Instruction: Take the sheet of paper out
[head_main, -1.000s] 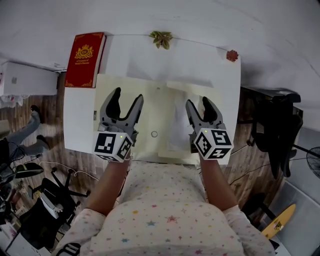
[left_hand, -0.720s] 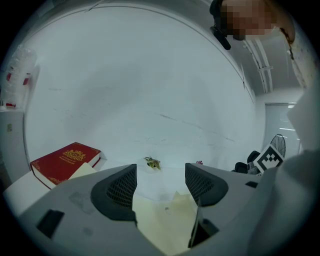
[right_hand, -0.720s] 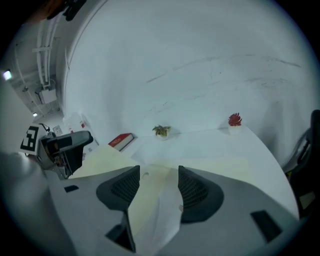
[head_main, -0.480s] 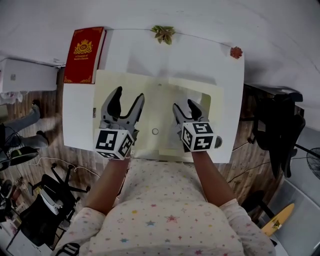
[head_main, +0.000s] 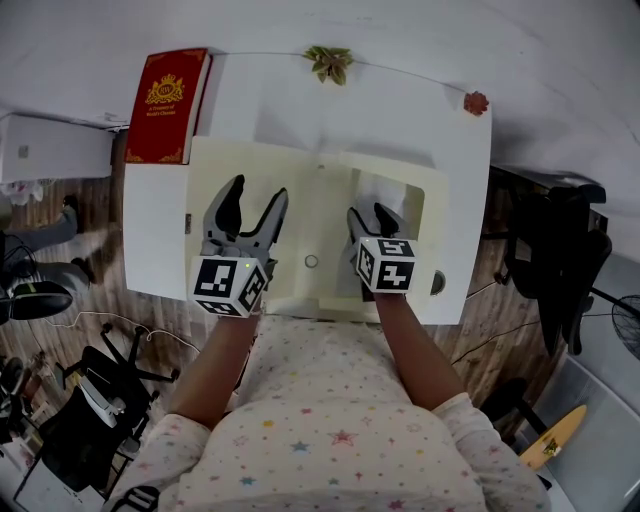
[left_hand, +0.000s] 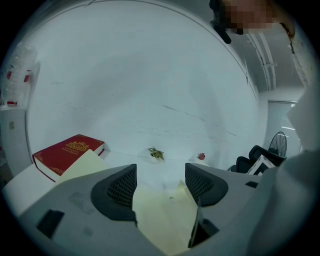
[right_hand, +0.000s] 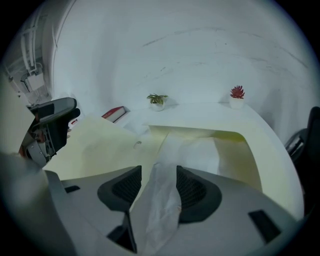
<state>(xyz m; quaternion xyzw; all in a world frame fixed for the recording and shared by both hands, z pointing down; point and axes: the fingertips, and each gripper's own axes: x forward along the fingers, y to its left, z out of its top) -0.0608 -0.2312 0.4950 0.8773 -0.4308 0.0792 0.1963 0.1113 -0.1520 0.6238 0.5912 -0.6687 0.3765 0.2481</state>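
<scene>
White table (head_main: 270, 100), sheet (right_hand: 196, 150) lengthwise between right jaws

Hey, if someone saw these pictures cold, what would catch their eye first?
Probably the right tongs, pinching a crumpled white sheet of paper that comes up from the open cream folder at the table's middle. Next, the left tongs, open wide above the folder's left half, and the red book at the far left corner.

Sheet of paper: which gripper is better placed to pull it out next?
Right. The right gripper has the sheet of paper bunched between its jaws; the left gripper is open over the folder, holding nothing.
</scene>
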